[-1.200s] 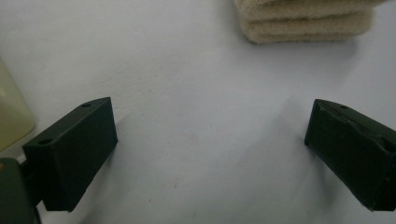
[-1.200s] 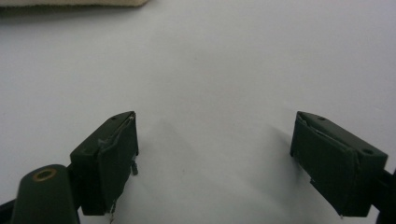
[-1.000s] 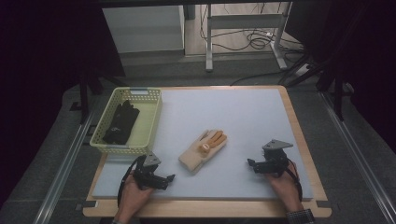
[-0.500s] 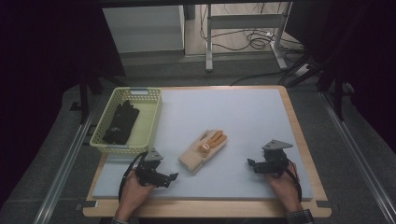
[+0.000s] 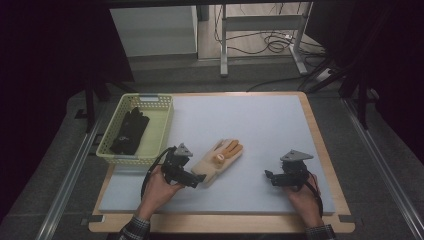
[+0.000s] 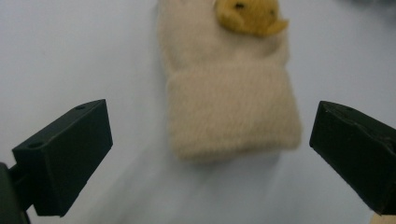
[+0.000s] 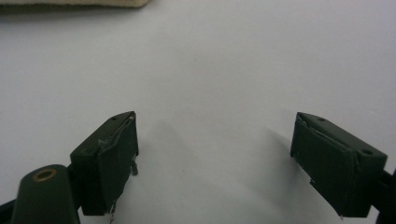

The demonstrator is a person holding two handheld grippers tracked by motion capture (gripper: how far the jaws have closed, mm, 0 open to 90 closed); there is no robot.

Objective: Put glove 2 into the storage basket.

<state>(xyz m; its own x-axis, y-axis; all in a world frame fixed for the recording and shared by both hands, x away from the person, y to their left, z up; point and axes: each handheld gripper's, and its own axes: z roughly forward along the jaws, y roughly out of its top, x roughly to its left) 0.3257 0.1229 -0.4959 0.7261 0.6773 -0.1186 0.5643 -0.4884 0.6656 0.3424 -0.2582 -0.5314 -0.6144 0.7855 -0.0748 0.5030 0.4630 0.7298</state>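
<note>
The right gripper [image 7: 215,154] hangs over the pale blue-grey table mat [image 7: 233,60], its two black jaws spread wide with bare mat between them. Well beyond the jaws, a cream knitted glove's edge [image 7: 74,3] lies on the mat.

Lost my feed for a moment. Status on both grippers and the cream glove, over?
Left gripper open, jaws either side of the cream glove cuff, not closed. Right gripper open over bare mat, holding nothing. Black glove in the green basket. Nothing in the way.
</note>
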